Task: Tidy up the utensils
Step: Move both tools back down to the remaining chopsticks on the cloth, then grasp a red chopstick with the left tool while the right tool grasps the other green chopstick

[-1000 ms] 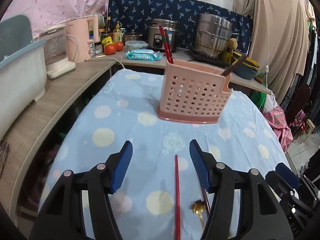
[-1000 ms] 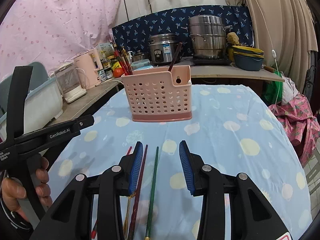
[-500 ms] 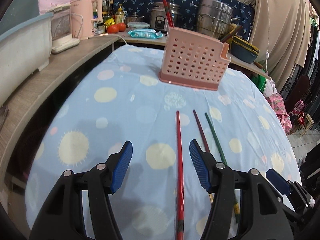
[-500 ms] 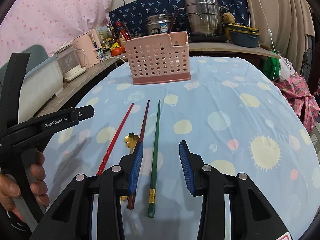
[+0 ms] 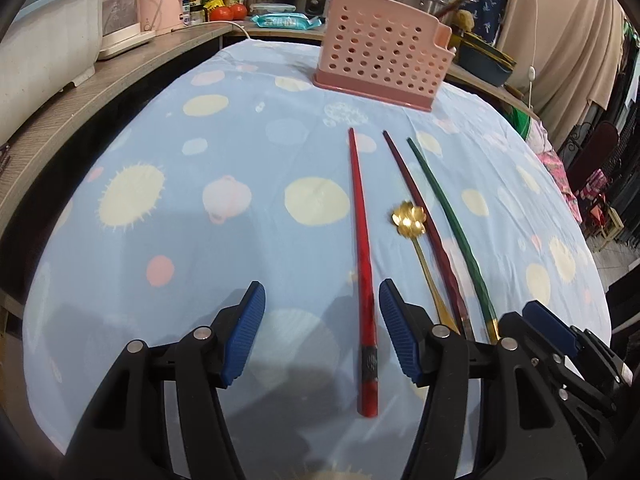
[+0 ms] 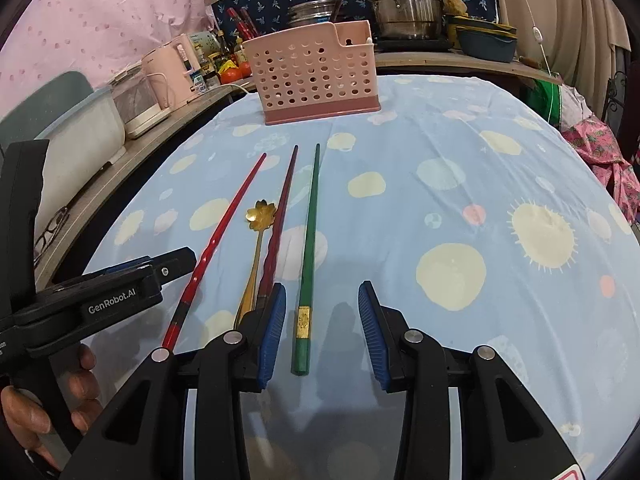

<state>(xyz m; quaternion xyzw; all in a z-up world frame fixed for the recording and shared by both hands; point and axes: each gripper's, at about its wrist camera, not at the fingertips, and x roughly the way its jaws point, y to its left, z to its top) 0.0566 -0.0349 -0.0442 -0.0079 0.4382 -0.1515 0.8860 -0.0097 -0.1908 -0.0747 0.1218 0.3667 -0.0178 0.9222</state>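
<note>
Spotted blue tablecloth (image 5: pixel 240 248), cluttered counter (image 5: pixel 120 64).

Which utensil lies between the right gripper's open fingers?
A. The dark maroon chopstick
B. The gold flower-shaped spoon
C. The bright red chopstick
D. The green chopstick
D. In the right wrist view the green chopstick has its thick end lying in the gap of the right gripper, untouched by either finger, while the other utensils lie off to its left.

white lettering "genrobot.ai" runs along the black arm of the left gripper (image 6: pixel 132 276); nothing else can be read.
</note>
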